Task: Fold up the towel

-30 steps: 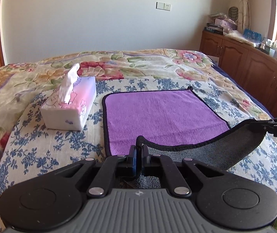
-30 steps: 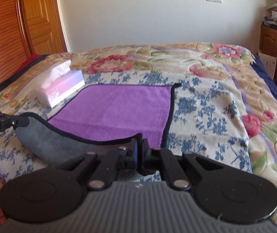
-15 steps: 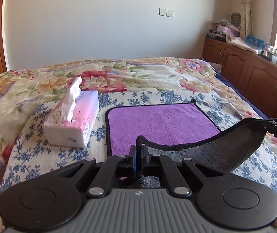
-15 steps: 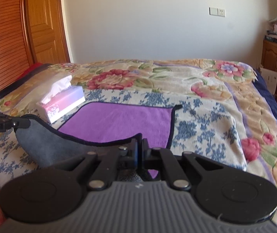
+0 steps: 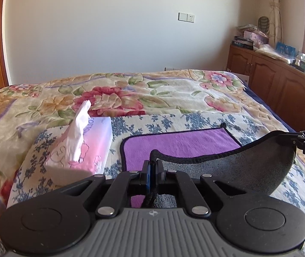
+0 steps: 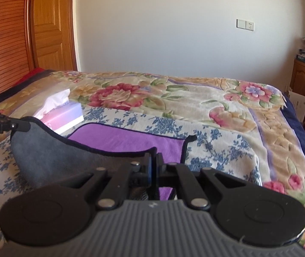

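Closest in, the left gripper [image 5: 152,167] had its jaws pinched tight on one near corner of the towel [image 5: 180,142]. The right gripper [image 6: 154,165] was clamped just as tight on the other near corner. Between them the near edge hung lifted, grey underside showing; the purple far half lay flat on the floral bedspread [image 5: 173,94]. Beside it, left, sat the tissue box [image 5: 84,147].

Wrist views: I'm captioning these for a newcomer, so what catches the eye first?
The purple towel on the floral bedspread, its near edge lifted to show the grey underside, pinched at both corners by the left gripper and right gripper. A pink tissue box sits beside it, on its left.
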Tool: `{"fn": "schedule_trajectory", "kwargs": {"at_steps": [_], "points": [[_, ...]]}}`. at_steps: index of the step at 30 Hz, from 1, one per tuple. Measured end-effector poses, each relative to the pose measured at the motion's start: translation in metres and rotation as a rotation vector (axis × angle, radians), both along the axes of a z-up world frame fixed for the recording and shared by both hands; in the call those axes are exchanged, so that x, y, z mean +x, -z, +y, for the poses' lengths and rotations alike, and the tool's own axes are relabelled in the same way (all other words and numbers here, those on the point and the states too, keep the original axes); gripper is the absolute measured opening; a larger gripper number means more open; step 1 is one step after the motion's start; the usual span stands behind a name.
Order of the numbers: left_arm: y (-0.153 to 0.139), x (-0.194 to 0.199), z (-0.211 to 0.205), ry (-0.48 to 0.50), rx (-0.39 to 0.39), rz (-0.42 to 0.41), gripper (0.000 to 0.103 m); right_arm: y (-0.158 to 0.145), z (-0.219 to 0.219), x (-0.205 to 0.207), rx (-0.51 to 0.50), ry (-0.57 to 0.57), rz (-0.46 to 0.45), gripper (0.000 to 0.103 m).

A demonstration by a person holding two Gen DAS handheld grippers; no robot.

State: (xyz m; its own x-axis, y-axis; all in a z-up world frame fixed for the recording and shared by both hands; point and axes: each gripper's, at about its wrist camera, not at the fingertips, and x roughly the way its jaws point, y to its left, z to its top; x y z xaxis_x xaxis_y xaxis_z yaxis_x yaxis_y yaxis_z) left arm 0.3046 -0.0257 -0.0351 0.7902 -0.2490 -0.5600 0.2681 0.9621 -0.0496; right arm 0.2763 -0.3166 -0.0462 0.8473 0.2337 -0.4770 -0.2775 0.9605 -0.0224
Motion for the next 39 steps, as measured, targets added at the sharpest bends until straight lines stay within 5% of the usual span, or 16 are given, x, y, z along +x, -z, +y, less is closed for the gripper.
{"fn": "schedule_trajectory", "kwargs": {"at_steps": [39], "points": [[0.014, 0.089, 0.002, -0.027, 0.049, -0.033, 0.005, 0.012, 0.007, 0.084, -0.112, -0.019, -0.051, 0.004]]}}
